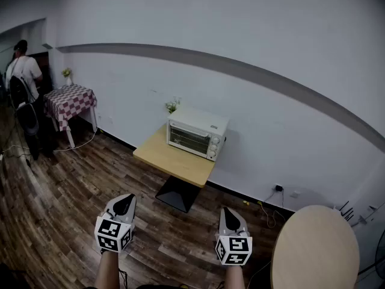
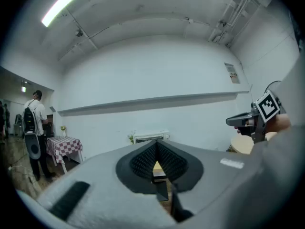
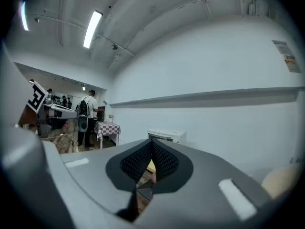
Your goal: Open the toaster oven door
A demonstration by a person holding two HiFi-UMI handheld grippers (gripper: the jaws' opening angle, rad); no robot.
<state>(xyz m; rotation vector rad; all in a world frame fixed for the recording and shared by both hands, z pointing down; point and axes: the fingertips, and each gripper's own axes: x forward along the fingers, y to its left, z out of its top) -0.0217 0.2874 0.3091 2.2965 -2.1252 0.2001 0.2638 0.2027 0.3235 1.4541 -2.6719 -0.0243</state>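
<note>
Noting your start position, operator: your left gripper (image 1: 124, 202) and right gripper (image 1: 231, 217) are both clenched shut, and nothing sits between either pair of jaws. The toaster oven (image 1: 196, 133) stands well ahead of both, roughly on the line between them, on a wooden table (image 1: 174, 161) against the wall.

Second inspector: Concur. The oven's glass door (image 1: 187, 138) is closed and faces back toward your grippers, turned slightly to your left one. You have not started the approach; nothing is within reach.

First inspector: Walk in before you do anything else. Mind the round table (image 1: 316, 248) just outside your right gripper as you go.

Second inspector: Release the jaws of your working gripper before you arrive, not at the door. From here I cannot make out the handle; I judge that it runs along the door's top edge.

First inspector: Bring that gripper in square to the door and clamp the handle near its middle. Then draw it toward you and downward on an arc, as a bottom hinge would require.

Second inspector: The oven looks light and may slide. Keep your other gripper shut and rest it on the top of the casing.
</note>
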